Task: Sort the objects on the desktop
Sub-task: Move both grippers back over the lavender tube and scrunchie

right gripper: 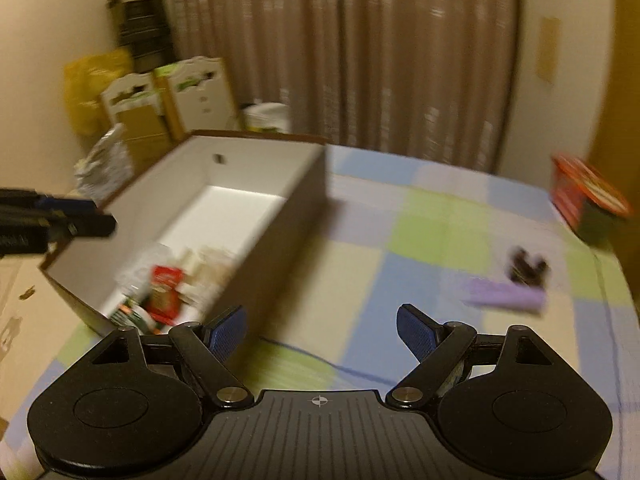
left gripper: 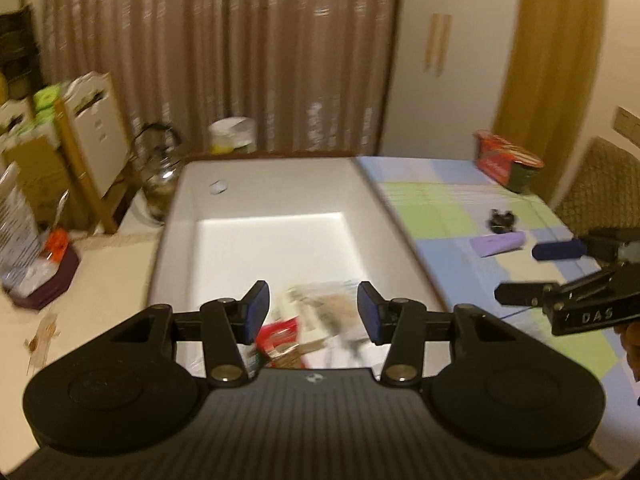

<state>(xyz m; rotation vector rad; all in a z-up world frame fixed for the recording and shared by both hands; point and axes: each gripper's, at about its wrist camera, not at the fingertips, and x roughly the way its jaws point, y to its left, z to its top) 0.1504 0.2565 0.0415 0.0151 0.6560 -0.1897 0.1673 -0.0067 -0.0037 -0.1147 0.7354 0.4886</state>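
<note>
Two tools are working here. The left tool (left gripper: 314, 312) is hovering over the near end of the white box (left gripper: 256, 184), its jaws standing apart with nothing between them. The right tool (right gripper: 320, 334) is also standing open and empty, above the checked counter (right gripper: 420, 240). Inside the one box, several packets (right gripper: 162, 292) are lying in a blurred heap. Farther on the counter one purple case (right gripper: 506, 298) is touching one black clip (right gripper: 526, 268). One red cup (right gripper: 584, 200) is standing beyond.
</note>
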